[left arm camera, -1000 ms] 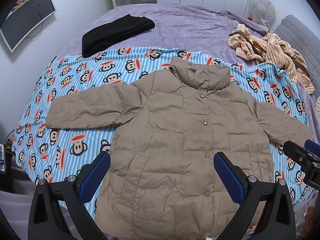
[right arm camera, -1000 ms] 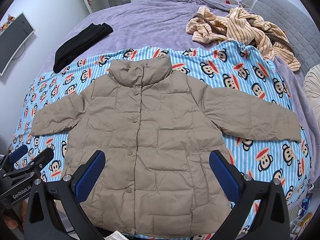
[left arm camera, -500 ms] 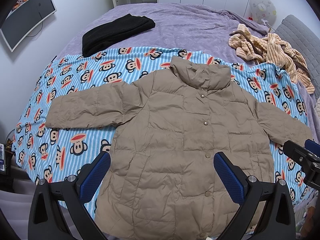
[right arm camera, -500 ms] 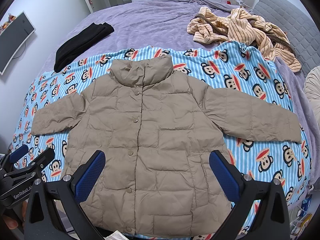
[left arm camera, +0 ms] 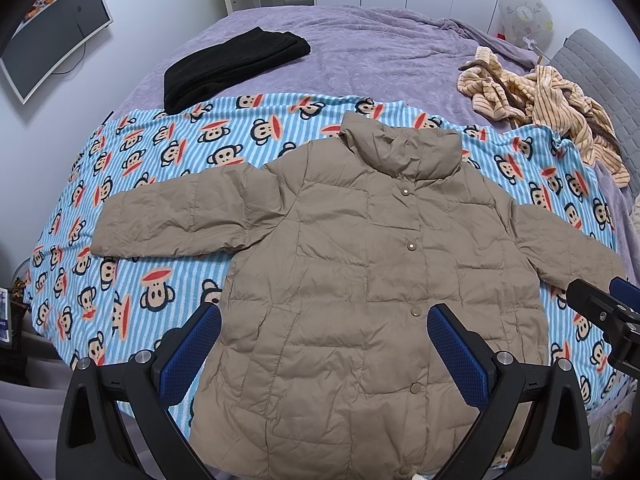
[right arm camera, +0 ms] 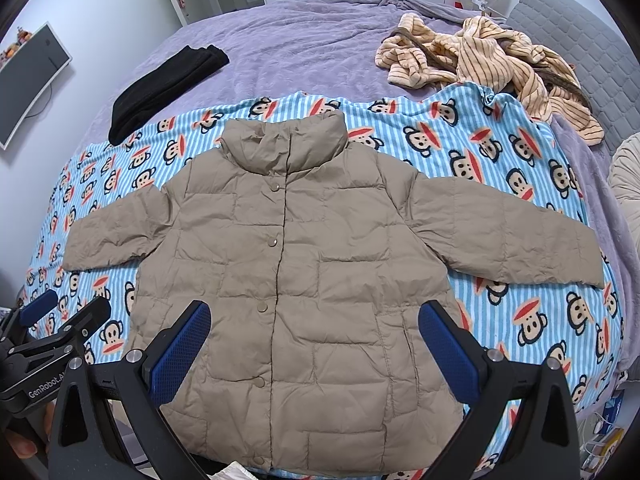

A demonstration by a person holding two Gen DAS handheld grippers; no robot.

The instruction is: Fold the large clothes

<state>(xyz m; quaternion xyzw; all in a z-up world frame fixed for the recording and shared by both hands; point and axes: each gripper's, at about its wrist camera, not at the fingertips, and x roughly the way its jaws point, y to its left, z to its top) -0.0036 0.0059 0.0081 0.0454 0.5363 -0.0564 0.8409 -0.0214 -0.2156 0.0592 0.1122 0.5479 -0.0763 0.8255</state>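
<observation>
both tongs were spread wide and held nothing. left tongs [left arm camera: 323, 344] hovered over the lower front of the tan puffer jacket [left arm camera: 360, 280], blue pads [left arm camera: 190, 350] apart with the hem area between them, not touching the fabric as far as could be seen. right tongs [right arm camera: 314, 344] hovered the same way over the jacket's lower half, blue pads [right arm camera: 448, 354] wide apart, empty. each tongs showed at the edge of the other's view, left one at lower left of the right wrist view, right one at the right edge of the left wrist view

jacket lay flat, front up, snapped closed, collar pointing away toward the far side of the bed, both sleeves stretched out sideways. it sat on a blue striped monkey-print blanket [left arm camera: 160, 200] spread over the near part of the purple bed [left arm camera: 380, 56]

black folded garment [left arm camera: 232, 64] lay on the purple cover beyond the blanket, far left. crumpled beige striped garment [right arm camera: 488, 60] lay at far right, its lower end overlapping the blanket's corner. curved monitor [left arm camera: 52, 36] on the left wall
</observation>
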